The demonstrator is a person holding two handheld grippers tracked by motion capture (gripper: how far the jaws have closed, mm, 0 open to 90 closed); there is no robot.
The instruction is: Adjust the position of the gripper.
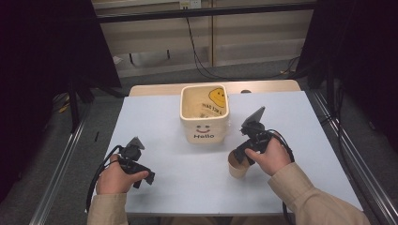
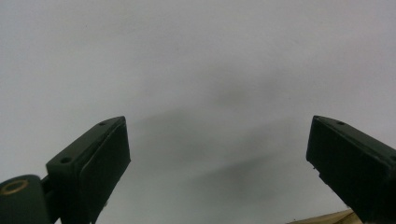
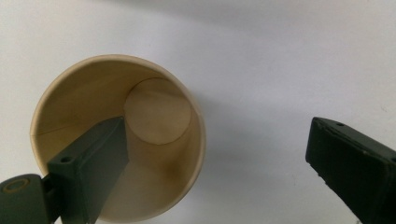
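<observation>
A tan paper cup (image 1: 236, 169) stands upright on the pale table (image 1: 291, 122), right of centre near the front. My right gripper (image 1: 238, 157) hangs over it, pointing down. In the right gripper view the cup (image 3: 159, 109) is empty; my right gripper (image 3: 217, 121) is open, with one jaw inside the cup's mouth and the other well outside its wall, neither pressing on it. My left gripper (image 1: 144, 179) hovers low at the front left. In the left gripper view it (image 2: 215, 121) is open over bare table, with nothing between the jaws.
A cream bucket (image 1: 204, 133) with a smiling face and "Hello" on its front stands open at the middle back of the table. Metal rails run along both sides of the table. Dark stands and cables lie on the floor behind.
</observation>
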